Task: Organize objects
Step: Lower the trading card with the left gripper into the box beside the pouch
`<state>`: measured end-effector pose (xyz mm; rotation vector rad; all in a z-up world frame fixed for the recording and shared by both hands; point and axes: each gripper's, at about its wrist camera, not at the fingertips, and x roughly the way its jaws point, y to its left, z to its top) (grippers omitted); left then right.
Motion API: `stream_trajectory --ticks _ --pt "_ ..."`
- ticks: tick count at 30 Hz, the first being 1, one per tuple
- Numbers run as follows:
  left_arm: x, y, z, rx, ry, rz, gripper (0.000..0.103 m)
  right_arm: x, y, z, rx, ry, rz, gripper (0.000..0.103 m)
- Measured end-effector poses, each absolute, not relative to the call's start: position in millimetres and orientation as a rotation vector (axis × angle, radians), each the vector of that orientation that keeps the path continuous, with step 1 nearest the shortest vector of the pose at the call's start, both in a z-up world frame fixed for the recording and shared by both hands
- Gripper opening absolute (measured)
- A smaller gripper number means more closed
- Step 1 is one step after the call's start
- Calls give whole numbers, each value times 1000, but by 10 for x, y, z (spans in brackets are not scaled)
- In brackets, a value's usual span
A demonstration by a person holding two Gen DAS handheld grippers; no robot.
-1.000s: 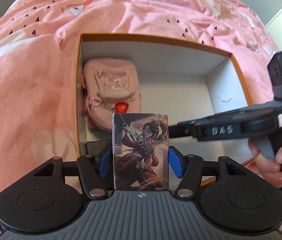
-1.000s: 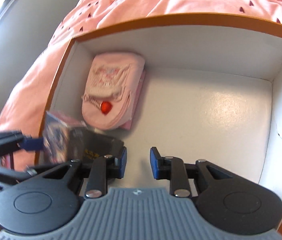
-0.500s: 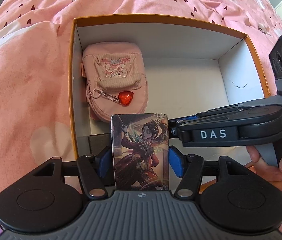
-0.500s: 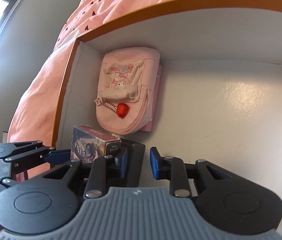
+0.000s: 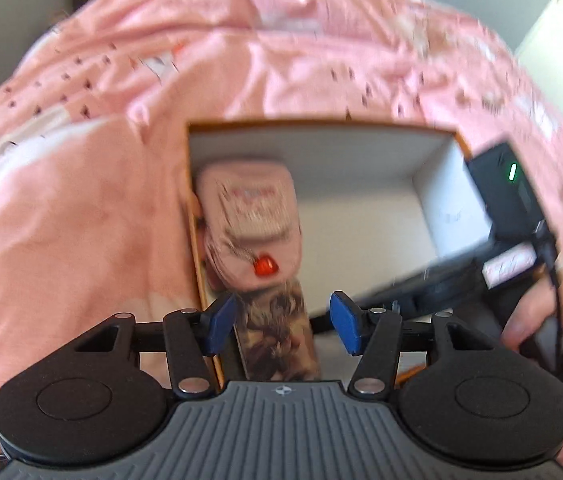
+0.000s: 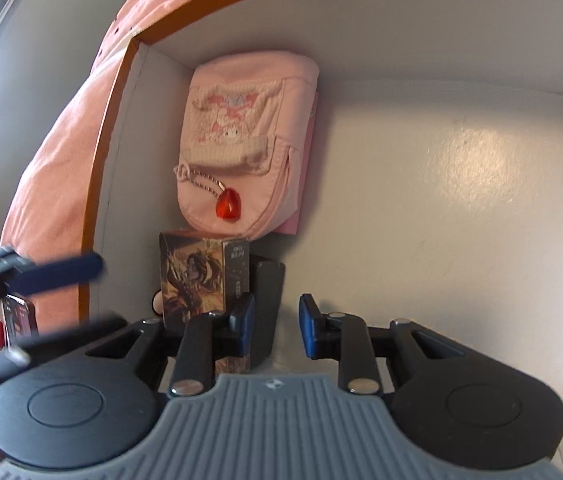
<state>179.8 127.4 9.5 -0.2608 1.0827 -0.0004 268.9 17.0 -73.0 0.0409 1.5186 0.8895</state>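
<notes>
left gripper (image 5: 283, 328): jaws open, just narrowing, clear of card box (image 6: 201, 276) | card box: upright in box (image 6: 461, 184) beside pouch (image 6: 241, 140) | right gripper (image 6: 275, 330): jaws slightly apart, empty

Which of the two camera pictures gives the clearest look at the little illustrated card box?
The right wrist view: the card box stands sharp inside the orange-rimmed box, below the pink pouch, its front and side showing. The left wrist view is blurred; there the box is a smear between the left gripper's open jaws.
</notes>
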Motion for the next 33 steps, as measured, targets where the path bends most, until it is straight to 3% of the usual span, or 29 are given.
stream_trajectory --ticks 4,9,14,22,28,30,31,33 --pt "1750 1456 140 -315 1036 72 63 2636 211 -771 95 1561 945 26" --pt "1741 1531 -7 -331 1067 111 63 2550 323 -758 27 1525 946 17" --pt "1669 1449 -204 -283 1076 157 65 2546 321 -731 10 1518 937 19" --pt "1679 1430 -452 -282 1093 181 68 2795 278 -536 86 1399 855 42" --pt "1690 1436 -547 -315 1110 184 66 2938 379 -657 146 1409 822 45" --pt "1693 1451 -553 -328 1112 179 62 2965 388 -713 181 1410 819 38" --pt "1695 1451 -554 -326 1115 177 58 2980 386 -725 195 1406 817 23" --pt "1695 1453 -550 -328 1119 172 54 2991 376 -705 200 1387 818 16"
